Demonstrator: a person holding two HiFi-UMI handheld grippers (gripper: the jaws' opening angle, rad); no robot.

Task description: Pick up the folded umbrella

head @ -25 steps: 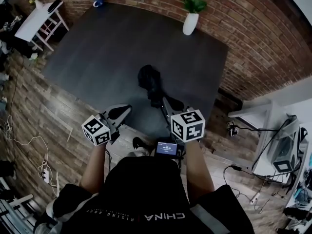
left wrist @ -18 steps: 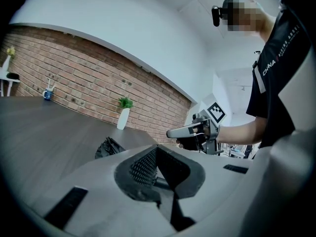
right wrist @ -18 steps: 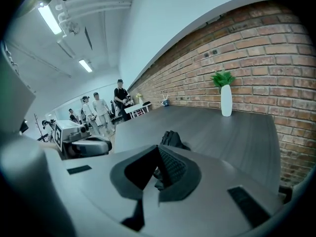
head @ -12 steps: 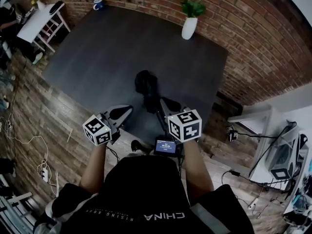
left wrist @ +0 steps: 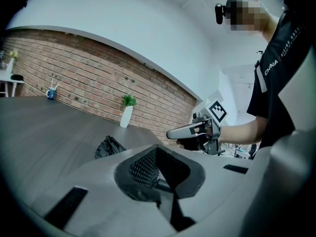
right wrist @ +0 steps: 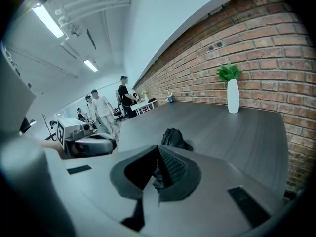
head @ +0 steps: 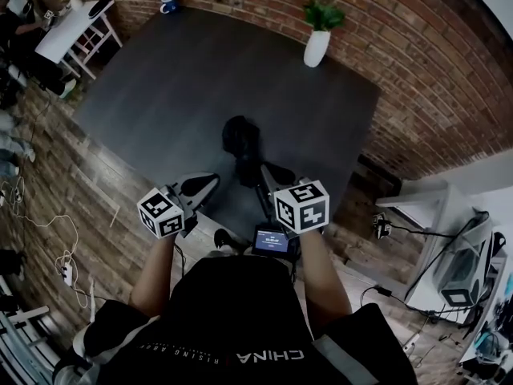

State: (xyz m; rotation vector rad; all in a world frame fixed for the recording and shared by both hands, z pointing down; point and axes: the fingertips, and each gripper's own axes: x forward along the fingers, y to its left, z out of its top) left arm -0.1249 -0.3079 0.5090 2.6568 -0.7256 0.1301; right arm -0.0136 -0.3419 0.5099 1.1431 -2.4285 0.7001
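The folded black umbrella [head: 240, 139] lies on the dark grey table [head: 160, 95], its thin end pointing toward me. It shows ahead of the jaws in the left gripper view [left wrist: 109, 146] and in the right gripper view [right wrist: 174, 137]. My left gripper [head: 204, 181] hovers at the table's near edge, left of the umbrella, jaws shut and empty [left wrist: 157, 163]. My right gripper [head: 269, 172] sits just right of the umbrella's near end, also shut with nothing between its pads [right wrist: 158, 168]. Each gripper sees the other: the right gripper [left wrist: 174, 132] and the left gripper [right wrist: 104, 144].
A white vase with a green plant [head: 317, 45] stands at the table's far edge by the brick wall [head: 417, 79]. A blue mug [head: 168, 5] sits at the far left corner. A white side table [head: 68, 32] and floor cables [head: 48, 235] lie to the left. People [right wrist: 101, 110] stand in the background.
The right gripper has turned a little and drawn slightly left, toward the umbrella's near end. The left gripper has barely shifted. The umbrella has not moved.
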